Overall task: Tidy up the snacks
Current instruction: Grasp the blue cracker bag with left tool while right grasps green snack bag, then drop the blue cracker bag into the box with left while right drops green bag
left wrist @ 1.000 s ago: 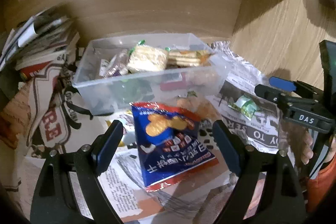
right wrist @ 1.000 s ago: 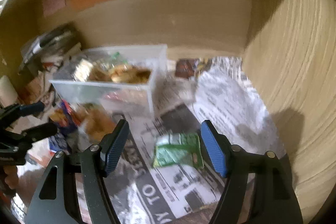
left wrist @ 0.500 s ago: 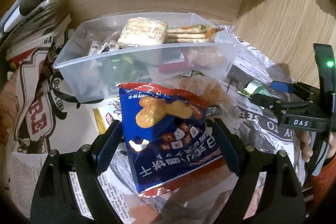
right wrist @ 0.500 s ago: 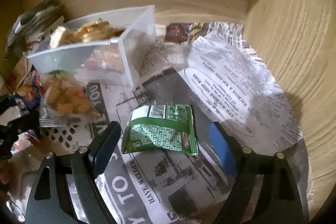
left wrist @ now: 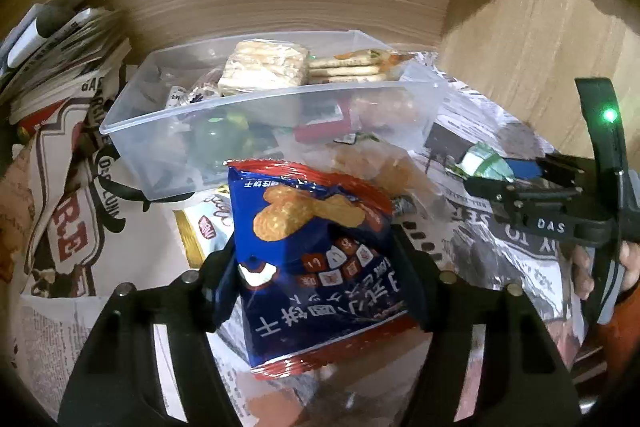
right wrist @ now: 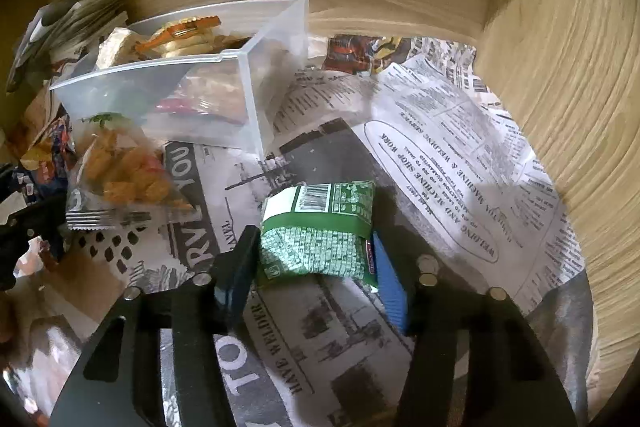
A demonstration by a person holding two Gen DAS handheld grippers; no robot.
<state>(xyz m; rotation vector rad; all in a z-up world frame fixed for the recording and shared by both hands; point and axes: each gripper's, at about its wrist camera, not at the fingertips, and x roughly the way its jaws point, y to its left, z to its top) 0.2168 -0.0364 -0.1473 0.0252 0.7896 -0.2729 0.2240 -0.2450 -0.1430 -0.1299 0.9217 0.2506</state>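
A blue snack packet [left wrist: 316, 267] sits between the jaws of my left gripper [left wrist: 316, 263] as they close, both pads pressing its sides, just in front of the clear plastic box [left wrist: 172, 123] of crackers. My right gripper [right wrist: 316, 267] closes on a green snack packet [right wrist: 320, 235], pads touching its edges, on the newspaper [right wrist: 440, 155] beside the box. A clear bag of orange snacks [right wrist: 120, 179] lies between the two packets.
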